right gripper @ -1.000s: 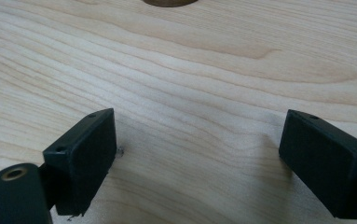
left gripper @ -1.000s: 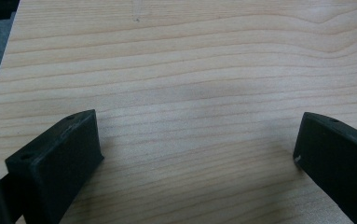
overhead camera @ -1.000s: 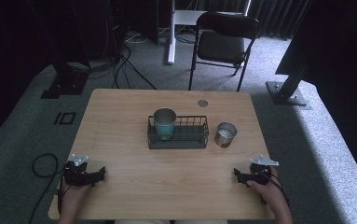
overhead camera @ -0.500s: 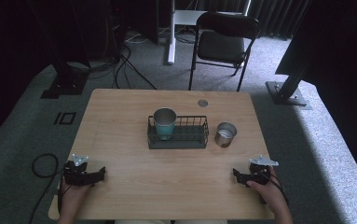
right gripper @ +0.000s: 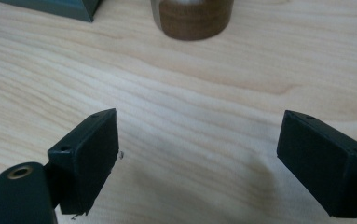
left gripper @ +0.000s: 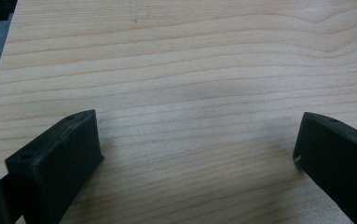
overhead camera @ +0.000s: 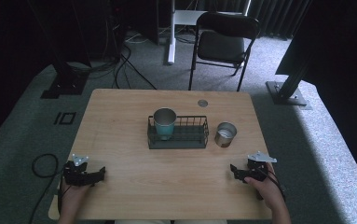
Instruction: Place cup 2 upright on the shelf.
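High view shows a black wire basket [overhead camera: 178,135] at the middle of the wooden counter [overhead camera: 120,116], with a teal metal cup [overhead camera: 164,122] standing upright in its left end and a short steel cup [overhead camera: 225,134] just right of it; no writing is legible on any of them. Nearer the person than the basket, the left hand-held gripper [overhead camera: 102,174] and right hand-held gripper [overhead camera: 232,170] rest wide open and empty.

— Anything move since 1 second ago?
— Hardly. The right gripper [overhead camera: 235,171] seems to have crept a touch toward 9 o'clock, though at this size I can't be sure.
— And the left gripper [overhead camera: 100,173]?
— No shift I can make out.
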`<state>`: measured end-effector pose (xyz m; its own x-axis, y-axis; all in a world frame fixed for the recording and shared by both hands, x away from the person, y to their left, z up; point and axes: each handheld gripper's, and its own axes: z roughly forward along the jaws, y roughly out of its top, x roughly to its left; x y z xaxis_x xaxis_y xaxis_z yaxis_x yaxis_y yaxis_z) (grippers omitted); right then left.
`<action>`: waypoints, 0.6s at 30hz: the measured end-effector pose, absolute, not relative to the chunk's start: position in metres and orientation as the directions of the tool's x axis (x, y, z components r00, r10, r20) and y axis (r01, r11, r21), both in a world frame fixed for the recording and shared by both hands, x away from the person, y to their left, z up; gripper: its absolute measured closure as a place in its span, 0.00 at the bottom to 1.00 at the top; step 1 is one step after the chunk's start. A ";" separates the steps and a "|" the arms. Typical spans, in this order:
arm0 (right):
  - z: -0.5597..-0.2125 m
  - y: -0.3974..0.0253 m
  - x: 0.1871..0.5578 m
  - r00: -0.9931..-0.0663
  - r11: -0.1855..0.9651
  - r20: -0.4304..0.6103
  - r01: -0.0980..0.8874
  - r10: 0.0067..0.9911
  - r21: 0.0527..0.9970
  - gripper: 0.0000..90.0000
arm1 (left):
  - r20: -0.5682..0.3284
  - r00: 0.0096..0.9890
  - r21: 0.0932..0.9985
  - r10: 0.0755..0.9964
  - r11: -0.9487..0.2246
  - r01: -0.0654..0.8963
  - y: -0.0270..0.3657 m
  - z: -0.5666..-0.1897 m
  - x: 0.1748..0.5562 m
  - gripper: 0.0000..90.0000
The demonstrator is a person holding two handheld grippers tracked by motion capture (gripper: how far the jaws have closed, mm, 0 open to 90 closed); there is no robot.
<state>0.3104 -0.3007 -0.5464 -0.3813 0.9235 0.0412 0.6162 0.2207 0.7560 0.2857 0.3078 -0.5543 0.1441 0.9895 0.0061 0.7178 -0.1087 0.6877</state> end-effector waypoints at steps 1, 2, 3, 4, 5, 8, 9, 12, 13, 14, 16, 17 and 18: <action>-0.546 -0.301 0.311 -0.382 0.218 0.044 0.613 0.923 0.759 0.14 | 0.006 0.144 0.688 0.990 -0.109 0.718 0.308 -0.554 0.286 0.01; -0.545 -0.300 0.312 -0.380 0.216 0.043 0.612 0.924 0.761 0.14 | 0.006 0.144 0.688 0.990 -0.109 0.718 0.308 -0.554 0.286 0.01; -0.545 -0.300 0.313 -0.376 0.211 0.046 0.612 0.925 0.762 0.14 | 0.006 0.144 0.688 0.990 -0.109 0.718 0.308 -0.554 0.286 0.01; -0.545 -0.300 0.314 -0.374 0.206 0.049 0.612 0.926 0.763 0.13 | 0.006 0.144 0.688 0.990 -0.109 0.718 0.308 -0.554 0.286 0.01; -0.545 -0.300 0.315 -0.372 0.202 0.053 0.612 0.927 0.765 0.13 | 0.006 0.144 0.688 0.990 -0.109 0.718 0.308 -0.554 0.286 0.01; -0.545 -0.300 0.316 -0.373 0.202 0.052 0.610 0.926 0.766 0.13 | 0.006 0.144 0.688 0.990 -0.109 0.718 0.308 -0.554 0.286 0.01; -0.545 -0.300 0.317 -0.373 0.203 0.051 0.609 0.926 0.767 0.13 | 0.006 0.144 0.688 0.990 -0.109 0.718 0.308 -0.554 0.286 0.01; -0.545 -0.299 0.319 -0.368 0.193 0.057 0.605 0.928 0.772 0.13 | 0.006 0.144 0.688 0.990 -0.109 0.718 0.308 -0.554 0.286 0.01; -0.544 -0.299 0.320 -0.366 0.190 0.058 0.604 0.929 0.774 0.13 | 0.006 0.144 0.688 0.990 -0.109 0.718 0.308 -0.554 0.286 0.01; -0.544 -0.299 0.320 -0.367 0.186 0.061 0.602 0.928 0.777 0.13 | 0.006 0.144 0.688 0.990 -0.109 0.718 0.308 -0.554 0.286 0.01; -0.543 -0.299 0.322 -0.368 0.183 0.064 0.596 0.928 0.782 0.13 | 0.006 0.144 0.688 0.990 -0.109 0.718 0.308 -0.554 0.286 0.01; -0.543 -0.299 0.322 -0.367 0.182 0.063 0.595 0.928 0.783 0.13 | 0.006 0.144 0.688 0.990 -0.109 0.718 0.308 -0.554 0.286 0.01; -0.543 -0.299 0.323 -0.365 0.179 0.064 0.594 0.929 0.785 0.13 | 0.006 0.144 0.688 0.990 -0.109 0.718 0.308 -0.554 0.286 0.01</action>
<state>0.3232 -0.2987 -0.5430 -0.3650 0.9288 0.0645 0.5935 0.1787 0.7847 0.2857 0.3078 -0.5543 0.1441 0.9895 0.0062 0.7178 -0.1088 0.6877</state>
